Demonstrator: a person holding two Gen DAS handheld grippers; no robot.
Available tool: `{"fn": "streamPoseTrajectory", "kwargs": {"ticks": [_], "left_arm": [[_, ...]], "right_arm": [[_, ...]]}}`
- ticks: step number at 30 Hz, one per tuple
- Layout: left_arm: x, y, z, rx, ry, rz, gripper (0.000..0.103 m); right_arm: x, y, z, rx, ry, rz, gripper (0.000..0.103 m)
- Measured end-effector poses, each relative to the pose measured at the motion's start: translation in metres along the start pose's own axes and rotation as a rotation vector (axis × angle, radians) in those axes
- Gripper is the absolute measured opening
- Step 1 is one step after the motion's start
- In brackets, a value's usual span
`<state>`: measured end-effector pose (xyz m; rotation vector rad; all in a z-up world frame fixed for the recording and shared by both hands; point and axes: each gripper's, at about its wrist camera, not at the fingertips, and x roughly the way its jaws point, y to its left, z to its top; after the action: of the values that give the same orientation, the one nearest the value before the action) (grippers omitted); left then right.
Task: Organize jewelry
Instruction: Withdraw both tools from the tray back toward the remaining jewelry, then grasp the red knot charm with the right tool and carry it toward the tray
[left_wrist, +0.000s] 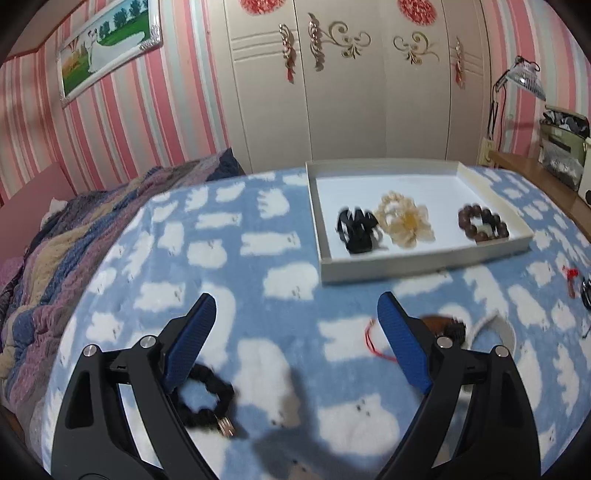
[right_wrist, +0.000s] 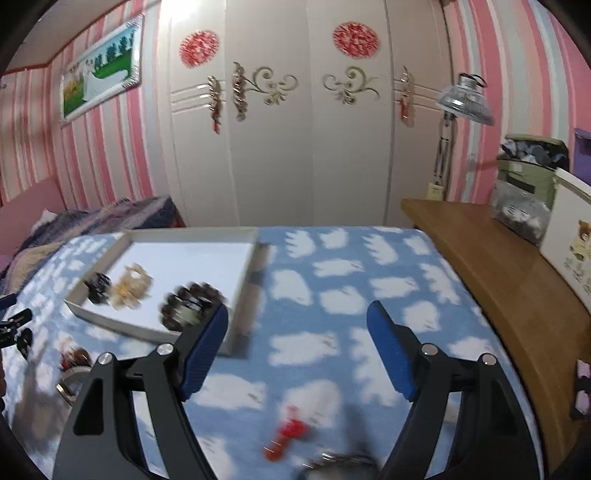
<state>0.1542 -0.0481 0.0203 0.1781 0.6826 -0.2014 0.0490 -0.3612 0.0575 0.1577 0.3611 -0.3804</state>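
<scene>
A shallow white tray (left_wrist: 424, 264) lies on the blue cloud blanket and holds a black hair clip (left_wrist: 356, 229), a cream flower piece (left_wrist: 404, 221) and a brown bead bracelet (left_wrist: 482, 223). The tray (right_wrist: 236, 325) and bracelet (right_wrist: 190, 304) also show in the right wrist view. My left gripper (left_wrist: 297, 314) is open above the blanket, with a black scrunchie (left_wrist: 205, 400) under its left finger and a red cord (left_wrist: 375, 339) with a brown piece (left_wrist: 441, 325) by its right finger. My right gripper (right_wrist: 297, 321) is open; a red ornament (right_wrist: 290, 434) lies blurred between its fingers, low down.
A wooden desk (right_wrist: 498, 266) with bags and a lamp (right_wrist: 465, 99) runs along the right. A knitted striped blanket (left_wrist: 55, 258) lies to the left. White wardrobe doors (right_wrist: 306, 140) stand behind. More small jewelry (left_wrist: 576, 284) lies at the blanket's right side.
</scene>
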Motion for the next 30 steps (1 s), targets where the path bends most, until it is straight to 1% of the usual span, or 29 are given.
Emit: {"fn": "streamPoseTrajectory", "kwargs": {"ticks": [3, 7, 8, 9, 11, 12, 13, 14, 15, 17, 19, 21, 22, 24, 25, 26, 27, 28, 29, 30], "left_arm": [[0.002, -0.004, -0.010, -0.018, 0.028, -0.008, 0.088], [0.004, -0.012, -0.020, -0.028, 0.045, -0.009, 0.088], [0.004, -0.012, -0.023, -0.038, 0.048, -0.014, 0.088], [0.006, -0.013, -0.026, -0.046, 0.059, -0.020, 0.088], [0.010, -0.015, -0.031, -0.052, 0.076, -0.025, 0.088], [0.011, -0.016, -0.033, -0.055, 0.080, -0.036, 0.088], [0.013, -0.019, -0.035, -0.053, 0.090, -0.046, 0.088], [0.014, -0.022, -0.037, -0.047, 0.095, -0.048, 0.088], [0.015, -0.023, -0.038, -0.042, 0.098, -0.049, 0.087], [0.018, -0.027, -0.039, -0.041, 0.107, -0.056, 0.086], [0.021, -0.027, -0.038, -0.053, 0.113, -0.060, 0.084], [0.024, -0.027, -0.037, -0.071, 0.121, -0.087, 0.079], [0.026, -0.028, -0.036, -0.076, 0.124, -0.104, 0.079], [0.028, -0.035, -0.034, -0.067, 0.125, -0.112, 0.079], [0.030, -0.040, -0.034, -0.053, 0.127, -0.112, 0.079], [0.033, -0.045, -0.034, -0.038, 0.135, -0.109, 0.076], [0.035, -0.048, -0.033, -0.032, 0.144, -0.111, 0.071], [0.038, -0.052, -0.034, -0.023, 0.157, -0.115, 0.068], [0.042, -0.055, -0.034, -0.011, 0.173, -0.117, 0.056], [0.045, -0.058, -0.035, -0.001, 0.188, -0.137, 0.048]], "right_arm": [[0.001, -0.016, -0.012, 0.022, 0.036, -0.006, 0.077], [0.006, -0.005, -0.033, -0.004, 0.080, 0.035, 0.076], [0.009, -0.001, -0.037, -0.018, 0.092, 0.042, 0.074], [0.012, 0.005, -0.043, -0.033, 0.109, 0.038, 0.068], [0.019, 0.011, -0.052, -0.048, 0.137, 0.043, 0.064], [0.023, 0.014, -0.056, -0.053, 0.157, 0.044, 0.060], [0.027, 0.015, -0.060, -0.057, 0.173, 0.042, 0.058], [0.030, 0.016, -0.063, -0.062, 0.183, 0.044, 0.053], [0.033, 0.018, -0.066, -0.068, 0.196, 0.048, 0.044], [0.038, 0.021, -0.070, -0.080, 0.212, 0.050, 0.037], [0.040, 0.023, -0.074, -0.085, 0.219, 0.059, 0.033], [0.042, 0.023, -0.076, -0.085, 0.225, 0.064, 0.032], [0.043, 0.023, -0.076, -0.084, 0.229, 0.065, 0.032], [0.047, 0.022, -0.079, -0.083, 0.247, 0.064, 0.024], [0.049, 0.022, -0.080, -0.083, 0.256, 0.066, 0.024], [0.049, 0.022, -0.081, -0.084, 0.262, 0.066, 0.023], [0.050, 0.023, -0.082, -0.087, 0.270, 0.069, 0.020], [0.051, 0.024, -0.083, -0.092, 0.275, 0.070, 0.020], [0.051, 0.025, -0.083, -0.098, 0.277, 0.069, 0.018], [0.051, 0.026, -0.083, -0.102, 0.276, 0.071, 0.016]]}}
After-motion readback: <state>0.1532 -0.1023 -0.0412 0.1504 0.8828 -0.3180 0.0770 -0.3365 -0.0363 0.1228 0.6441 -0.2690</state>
